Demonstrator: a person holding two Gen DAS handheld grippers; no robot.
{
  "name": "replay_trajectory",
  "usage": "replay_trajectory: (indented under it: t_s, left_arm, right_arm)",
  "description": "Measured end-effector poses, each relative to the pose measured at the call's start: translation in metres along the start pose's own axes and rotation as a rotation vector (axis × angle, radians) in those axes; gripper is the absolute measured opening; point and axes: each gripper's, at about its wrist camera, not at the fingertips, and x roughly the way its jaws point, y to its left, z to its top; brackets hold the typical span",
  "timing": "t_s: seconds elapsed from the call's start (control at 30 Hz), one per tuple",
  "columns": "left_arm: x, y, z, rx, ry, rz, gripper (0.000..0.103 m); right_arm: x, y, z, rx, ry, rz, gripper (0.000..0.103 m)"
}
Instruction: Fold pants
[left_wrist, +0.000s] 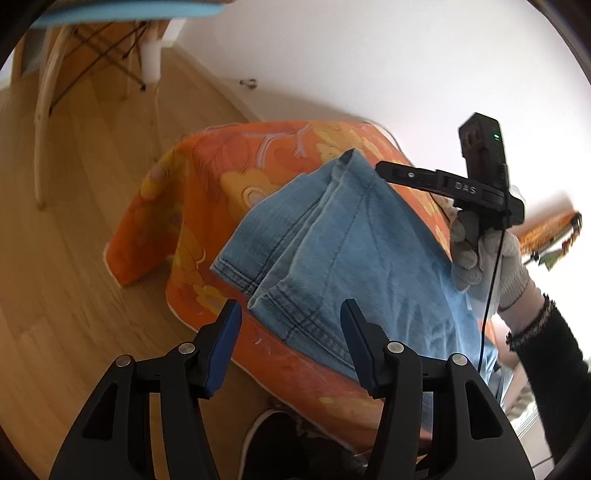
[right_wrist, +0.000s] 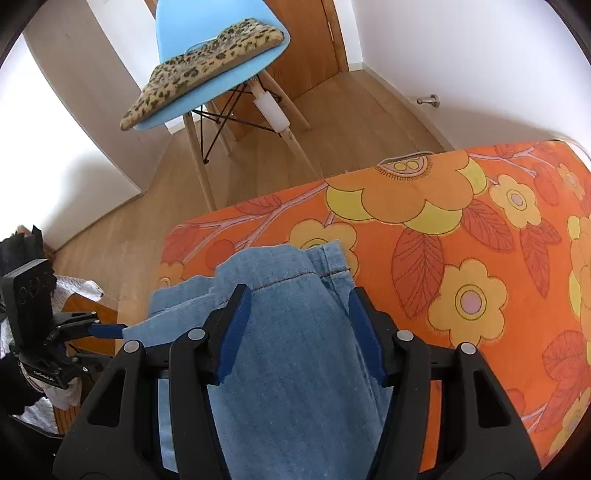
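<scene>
Chair (right_wrist: 207, 70) nr table (right_wrist: 480, 221); floor (right_wrist: 140, 236) free.

Right hand-held gripper (right_wrist: 299, 325) jaws apart over folded jeans (right_wrist: 295, 369) on orange floral bench (right_wrist: 480, 240); blue chair (right_wrist: 207, 55) far left.

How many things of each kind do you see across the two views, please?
Hand-held grippers: 2 (left, right)
Jeans: 1
Orange floral cloth: 1
Blue chair: 1
Leopard-print cushion: 1
Total: 6

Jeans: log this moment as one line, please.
jeans: partly folded on orange floral cloth | left gripper: open, at hem | right gripper: open, above denim | fold unfinished
</scene>
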Motion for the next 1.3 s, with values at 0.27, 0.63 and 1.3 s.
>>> replay_trajectory:
  t_s: [0.27, 0.63, 1.3]
  left_arm:
    - [0.017, -0.005, -0.002, -0.006, -0.016, -0.027, 0.052]
    - [0.011, -0.014, -0.002, 0.013, -0.057, -0.011, 0.023]
    - [-0.011, -0.017, 0.016, 0.063, -0.152, 0.031, 0.018]
  right_arm:
    - [0.013, 0.012, -0.005, -0.097, 0.033, -0.058, 0.053]
    - [0.016, 0.023, -0.006, -0.160, 0.022, -0.110, 0.013]
    - [0.001, 0.022, 0.028, -0.119, -0.102, -0.210, 0.003]
